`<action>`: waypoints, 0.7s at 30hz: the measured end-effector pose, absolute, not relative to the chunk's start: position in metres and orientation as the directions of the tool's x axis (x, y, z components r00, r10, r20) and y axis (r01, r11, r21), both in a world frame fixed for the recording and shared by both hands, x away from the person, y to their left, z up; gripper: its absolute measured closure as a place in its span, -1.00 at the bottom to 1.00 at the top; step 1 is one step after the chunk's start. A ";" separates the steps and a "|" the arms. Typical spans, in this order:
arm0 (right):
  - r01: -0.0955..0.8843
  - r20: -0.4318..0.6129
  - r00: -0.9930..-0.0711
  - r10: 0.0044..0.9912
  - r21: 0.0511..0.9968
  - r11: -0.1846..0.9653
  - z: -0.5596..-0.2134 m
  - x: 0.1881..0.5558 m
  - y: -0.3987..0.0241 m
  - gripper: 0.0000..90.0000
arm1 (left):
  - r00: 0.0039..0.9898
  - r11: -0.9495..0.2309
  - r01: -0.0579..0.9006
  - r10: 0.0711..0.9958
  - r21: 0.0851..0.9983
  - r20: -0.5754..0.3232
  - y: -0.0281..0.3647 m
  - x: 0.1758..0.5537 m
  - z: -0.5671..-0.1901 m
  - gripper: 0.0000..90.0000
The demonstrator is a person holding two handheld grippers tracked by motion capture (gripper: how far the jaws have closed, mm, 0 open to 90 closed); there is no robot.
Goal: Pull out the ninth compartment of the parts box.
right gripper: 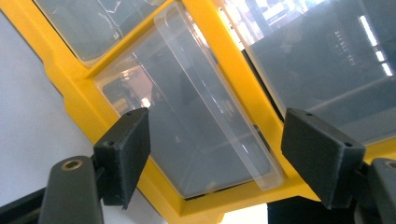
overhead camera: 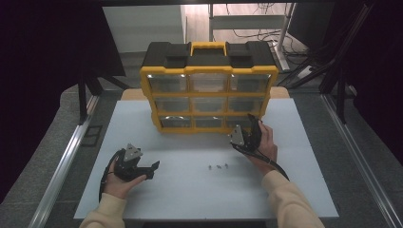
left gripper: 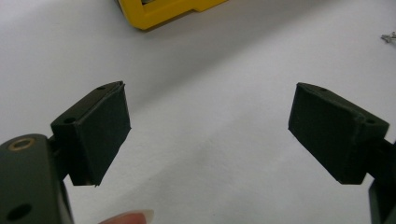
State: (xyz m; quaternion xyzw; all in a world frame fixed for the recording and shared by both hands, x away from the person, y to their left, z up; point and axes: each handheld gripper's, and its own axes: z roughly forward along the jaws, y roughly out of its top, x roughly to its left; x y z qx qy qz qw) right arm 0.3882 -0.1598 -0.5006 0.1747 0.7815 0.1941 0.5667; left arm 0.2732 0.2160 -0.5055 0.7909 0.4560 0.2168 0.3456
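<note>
A yellow and black organizer case stands upright at the back of the white table, with clear drawers in three rows. My right gripper is open right in front of its bottom right drawer, jaws on either side of the clear drawer front without touching it. My left gripper rests low on the table at the front left, open, with nothing between its pads. Three small screws lie on the table between the two grippers; one screw shows at the right edge of the left gripper view.
The case's yellow corner lies beyond the left gripper. Metal rails run along both sides of the table. Grey floor, cables and a desk frame lie behind the case.
</note>
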 end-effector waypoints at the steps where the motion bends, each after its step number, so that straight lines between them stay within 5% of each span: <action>1: 0.050 -0.821 -0.297 0.488 0.497 0.866 -0.501 0.389 -0.160 -0.44 | 0.490 -0.345 0.571 0.871 0.744 0.028 0.216 0.273 -0.506 -0.71; 21: 0.053 -0.841 -0.288 0.457 0.463 0.885 -0.505 0.394 -0.158 -0.22 | 0.480 -0.333 0.570 0.877 0.751 0.025 0.218 0.273 -0.504 -0.71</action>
